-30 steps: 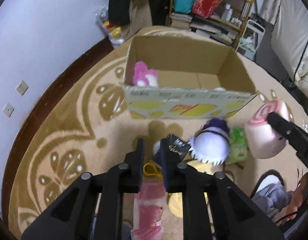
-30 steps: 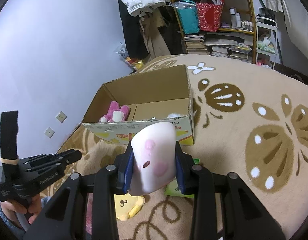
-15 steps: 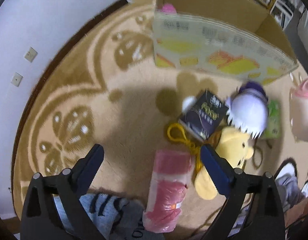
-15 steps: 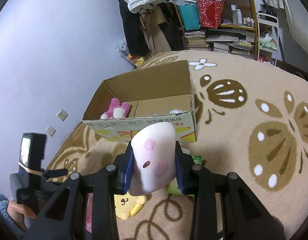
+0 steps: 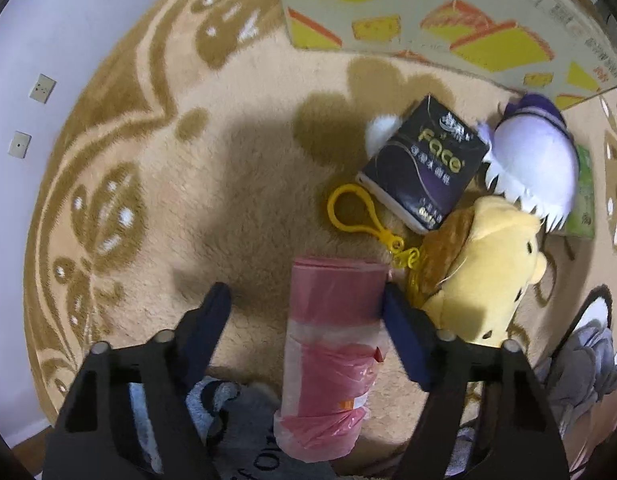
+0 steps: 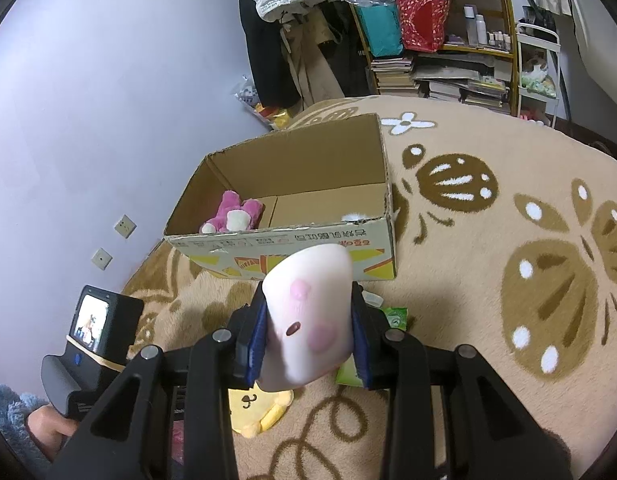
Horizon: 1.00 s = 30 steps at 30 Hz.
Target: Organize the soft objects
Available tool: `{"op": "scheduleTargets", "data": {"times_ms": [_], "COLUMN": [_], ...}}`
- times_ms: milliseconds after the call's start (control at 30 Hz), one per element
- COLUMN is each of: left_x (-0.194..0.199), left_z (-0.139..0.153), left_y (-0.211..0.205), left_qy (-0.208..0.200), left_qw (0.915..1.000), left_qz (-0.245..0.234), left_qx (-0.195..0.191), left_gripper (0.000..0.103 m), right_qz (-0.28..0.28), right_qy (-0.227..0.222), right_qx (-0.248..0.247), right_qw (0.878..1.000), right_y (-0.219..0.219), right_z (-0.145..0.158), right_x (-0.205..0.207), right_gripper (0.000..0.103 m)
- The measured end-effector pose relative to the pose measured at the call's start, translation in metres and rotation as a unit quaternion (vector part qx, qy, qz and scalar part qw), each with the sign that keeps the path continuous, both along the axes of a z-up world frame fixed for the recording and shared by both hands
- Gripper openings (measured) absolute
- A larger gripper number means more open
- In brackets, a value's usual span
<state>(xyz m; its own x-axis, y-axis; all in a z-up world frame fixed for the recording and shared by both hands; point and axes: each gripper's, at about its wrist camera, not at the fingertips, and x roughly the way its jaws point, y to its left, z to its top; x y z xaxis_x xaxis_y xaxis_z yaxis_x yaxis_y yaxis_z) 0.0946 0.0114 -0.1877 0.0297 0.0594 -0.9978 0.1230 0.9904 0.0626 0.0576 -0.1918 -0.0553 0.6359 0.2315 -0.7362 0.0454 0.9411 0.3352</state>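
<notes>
A pink plastic-wrapped roll (image 5: 332, 332) lies on the beige carpet. My left gripper (image 5: 304, 294) points straight down over it, its jaws closing with the roll between them. The right pad (image 5: 400, 320) is at the roll's edge; the left pad (image 5: 212, 316) stands clear of it. My right gripper (image 6: 308, 304) is shut on a white-and-pink soft toy (image 6: 308, 320), held above the carpet in front of the cardboard box (image 6: 292, 240). A pink plush (image 6: 232, 216) lies inside the box.
Beside the roll lie a yellow plush (image 5: 484, 264) with a yellow clip loop (image 5: 348, 208), a dark tissue pack (image 5: 424, 164), a purple-and-white plush (image 5: 536, 160) and a green pack (image 5: 584, 200). Grey clothing (image 5: 236, 428) lies under the gripper. Shelves (image 6: 440, 40) stand behind.
My left gripper tipped downward and sank toward the carpet. Its jaws went from shut to wide open, then narrowed around the pink roll. The right gripper kept still with its toy.
</notes>
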Motion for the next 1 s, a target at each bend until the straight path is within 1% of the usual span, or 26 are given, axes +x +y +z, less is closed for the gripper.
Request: {"op": "scheduleTargets", "data": {"times_ms": [67, 167, 200, 233, 367, 433, 567, 633, 733, 800, 900, 1000], "left_x": [0.0, -0.001, -0.002, -0.003, -0.003, -0.002, -0.006, -0.007, -0.006, -0.004, -0.004, 0.002], "left_z": [-0.005, -0.007, -0.007, -0.005, -0.002, 0.005, 0.028, 0.039, 0.058, 0.073, 0.101, 0.131], "left_y": [0.0, -0.004, -0.005, -0.011, -0.019, -0.018, -0.025, -0.029, -0.029, -0.024, -0.026, -0.017], "left_qy": [0.002, 0.001, 0.001, 0.001, -0.007, -0.018, -0.058, -0.077, -0.116, -0.15, -0.203, -0.243], "left_qw": [1.0, 0.9999, 0.9999, 0.9998, 0.9996, 0.9995, 0.9977, 0.996, 0.9922, 0.9881, 0.9787, 0.9695], "left_qz": [-0.005, -0.012, -0.015, -0.018, -0.024, -0.023, -0.032, -0.042, -0.041, -0.033, -0.028, -0.027], "left_qx": [0.007, 0.002, -0.006, -0.012, -0.012, -0.013, -0.012, -0.014, -0.02, -0.016, -0.008, -0.016], "left_gripper": [0.071, 0.061, 0.047, 0.042, 0.041, 0.041, 0.041, 0.041, 0.04, 0.04, 0.04, 0.04], "right_qz": [0.0, 0.002, 0.003, 0.003, 0.005, 0.004, 0.004, 0.003, 0.001, 0.0, -0.001, 0.0], "right_qy": [0.001, 0.002, 0.003, 0.003, -0.003, -0.006, -0.009, -0.011, -0.012, -0.014, -0.019, -0.024], "right_qx": [0.0, -0.001, -0.002, -0.002, -0.011, -0.016, -0.018, -0.02, -0.022, -0.022, -0.025, -0.032], "right_qw": [1.0, 1.0, 1.0, 1.0, 1.0, 1.0, 1.0, 1.0, 1.0, 1.0, 1.0, 0.999], "right_y": [0.001, 0.001, 0.002, 0.002, 0.003, 0.003, 0.003, 0.002, 0.001, 0.002, 0.002, 0.004], "right_z": [-0.002, -0.003, -0.003, -0.004, -0.003, -0.002, -0.001, 0.0, 0.0, 0.001, 0.004, 0.009], "right_x": [0.0, 0.0, 0.0, 0.001, 0.0, -0.001, 0.0, 0.0, 0.001, 0.003, 0.006, 0.011], "right_gripper": [0.038, 0.038, 0.038, 0.038, 0.038, 0.038, 0.038, 0.038, 0.038, 0.038, 0.038, 0.038]}}
